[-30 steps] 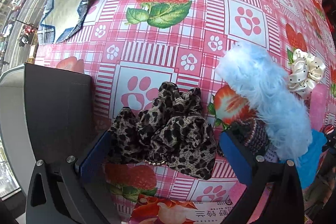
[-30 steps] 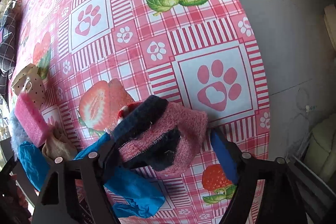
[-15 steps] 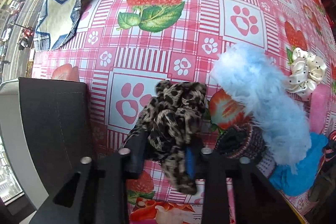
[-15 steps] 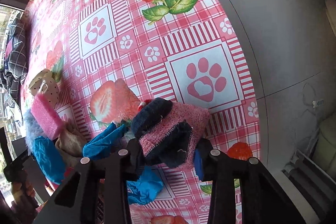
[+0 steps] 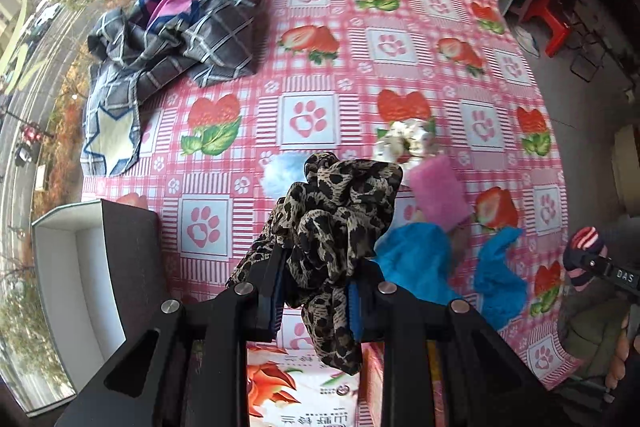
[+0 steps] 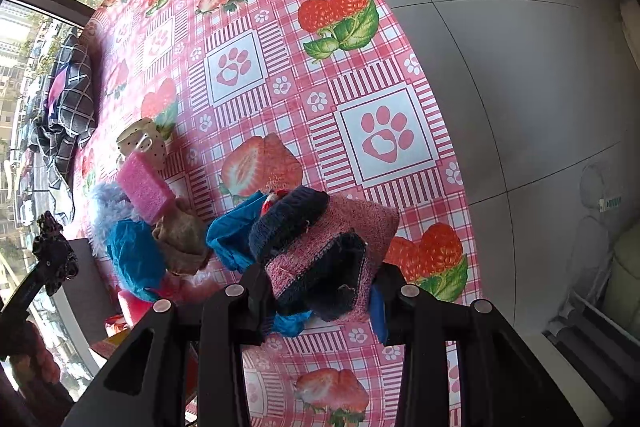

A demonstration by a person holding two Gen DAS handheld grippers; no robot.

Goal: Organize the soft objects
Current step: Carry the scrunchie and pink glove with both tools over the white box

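The left wrist view looks down from above the near table edge toward 12 o'clock, the plaid blanket [image 5: 176, 27] at 10 o'clock. The right wrist view sits low and close, facing the floor [image 6: 520, 67] at 2 o'clock. Both share the pink sponge [image 5: 438, 187] [image 6: 144, 187] and blue cloths [image 5: 416, 259] [image 6: 136, 251].

A leopard-print scrunchie [image 5: 340, 223] is hanging crumpled, raised above the table. A pink and navy knitted sock [image 6: 324, 251] is bunching up, lifted off the near pile of blue cloths [image 6: 136, 255], pink sponge [image 6: 144, 187] and cream dotted scrunchie [image 6: 142, 143].
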